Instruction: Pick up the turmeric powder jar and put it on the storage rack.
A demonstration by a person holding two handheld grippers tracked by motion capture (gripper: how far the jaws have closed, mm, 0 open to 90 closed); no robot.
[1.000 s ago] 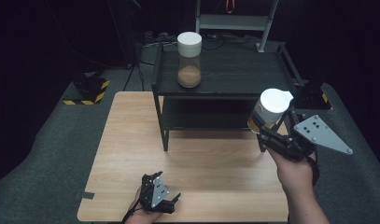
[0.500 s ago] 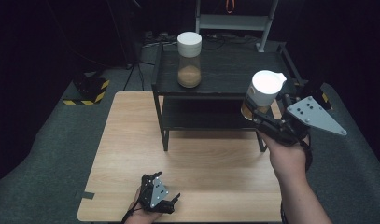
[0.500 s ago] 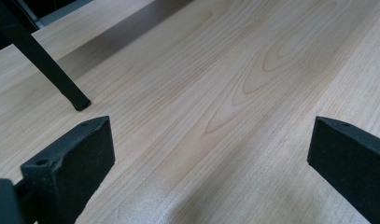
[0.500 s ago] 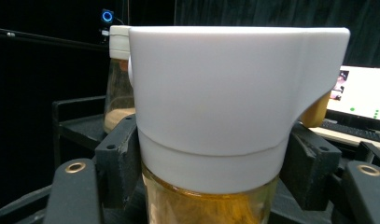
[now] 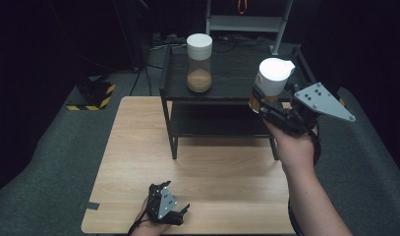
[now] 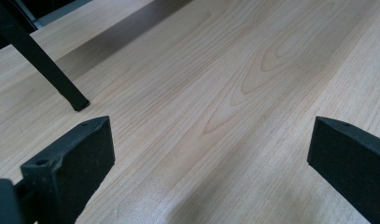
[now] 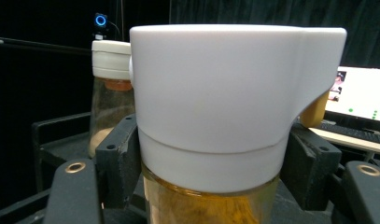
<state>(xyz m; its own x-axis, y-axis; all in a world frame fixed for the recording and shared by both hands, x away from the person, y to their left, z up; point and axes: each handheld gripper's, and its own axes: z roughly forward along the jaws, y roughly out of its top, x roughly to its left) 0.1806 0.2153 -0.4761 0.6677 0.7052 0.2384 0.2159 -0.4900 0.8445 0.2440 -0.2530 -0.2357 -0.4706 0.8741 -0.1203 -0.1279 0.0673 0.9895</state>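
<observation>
Your right gripper (image 5: 263, 101) is clamped on a jar (image 5: 272, 78) with a white lid, its jaws pressed against both sides just under the lid. You hold it in the air at about 2 o'clock from the table's centre, over the right front edge of the black shelf (image 5: 232, 78). In the right gripper view the jar (image 7: 225, 116) stands upright, glass below the lid showing amber contents.

A second jar (image 5: 199, 62), also white-lidded with brown fill at its bottom, stands on the shelf's top at 12 o'clock, well apart from the one you hold. In the right gripper view it (image 7: 108, 98) shows behind and to the left.

Your left gripper (image 5: 174, 210) rests low at 6 o'clock near the table's (image 5: 138, 147) front edge, jaws spread wide and grasping nothing. In the left gripper view a shelf leg (image 6: 43, 65) stands on the bare wood ahead at 10 o'clock.
</observation>
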